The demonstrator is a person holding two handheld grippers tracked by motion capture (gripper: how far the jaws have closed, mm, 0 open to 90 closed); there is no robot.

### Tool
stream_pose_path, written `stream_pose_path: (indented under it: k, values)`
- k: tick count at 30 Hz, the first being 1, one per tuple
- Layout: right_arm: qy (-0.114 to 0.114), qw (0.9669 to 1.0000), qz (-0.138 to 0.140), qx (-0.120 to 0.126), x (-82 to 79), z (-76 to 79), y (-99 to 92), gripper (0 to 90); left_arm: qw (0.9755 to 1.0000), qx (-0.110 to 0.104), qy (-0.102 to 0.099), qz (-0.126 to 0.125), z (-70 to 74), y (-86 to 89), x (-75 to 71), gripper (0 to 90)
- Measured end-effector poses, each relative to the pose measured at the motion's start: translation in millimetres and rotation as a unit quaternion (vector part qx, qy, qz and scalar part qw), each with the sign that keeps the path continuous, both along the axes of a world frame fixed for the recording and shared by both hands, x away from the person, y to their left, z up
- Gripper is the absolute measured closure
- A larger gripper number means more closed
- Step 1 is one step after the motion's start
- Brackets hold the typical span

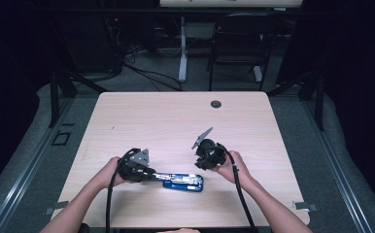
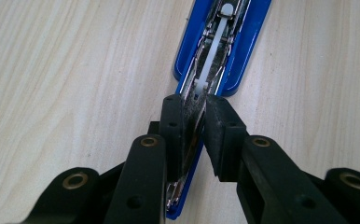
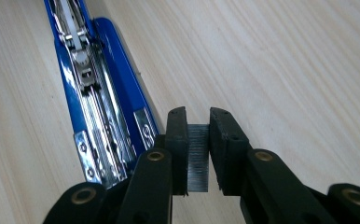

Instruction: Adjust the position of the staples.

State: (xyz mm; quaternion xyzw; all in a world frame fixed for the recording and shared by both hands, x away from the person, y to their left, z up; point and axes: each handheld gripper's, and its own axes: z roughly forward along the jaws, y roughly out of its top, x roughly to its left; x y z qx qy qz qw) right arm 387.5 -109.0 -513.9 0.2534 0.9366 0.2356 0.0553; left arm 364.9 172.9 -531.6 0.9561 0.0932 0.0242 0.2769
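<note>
Stapler [image 1: 183,182]: blue, opened flat on the surface [image 1: 176,121], magazine bare.
Left gripper [image 2: 194,109]: jaws narrow, pinching its metal arm.
Right gripper [image 3: 197,126]: jaws clamping staple strip [image 3: 197,158], just beside the stapler.
Left: likely loading the strip, then closing.

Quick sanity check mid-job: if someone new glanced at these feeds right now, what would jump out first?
The opened blue stapler lying at the near middle of the pale wooden table, its metal staple channel exposed. The left gripper is clamped on the stapler's raised metal arm at its left end. Just right of the stapler, the right gripper pinches a grey strip of staples between its jaws.
</note>
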Motion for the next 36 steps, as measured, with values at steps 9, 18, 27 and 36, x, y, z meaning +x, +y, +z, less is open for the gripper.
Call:
stream_pose_path:
  k: [9, 18, 27, 36]
  values:
    - [-0.017, 0.9993, 0.028, 0.016, 1.1, 1.8, 22.1, 78.6, 1.0000, -0.003, -0.002, -0.002, 0.6, 0.2, -0.8, 77.2]
    - [-0.020, 0.9946, 0.092, 0.044, -14.1, 10.1, 35.2, 78.6, 1.0000, 0.001, -0.008, -0.002, 1.1, -0.5, -2.0, 77.2]
    - [0.001, 0.9902, 0.134, 0.040, -17.2, 4.0, 36.7, 78.5, 0.9999, -0.004, -0.015, 0.003, 0.0, -0.6, -2.6, 77.2]
    - [0.018, 0.9887, 0.147, 0.023, -18.3, -3.5, 33.8, 78.5, 0.9999, -0.003, -0.014, 0.000, 0.1, -0.6, -1.6, 77.3]
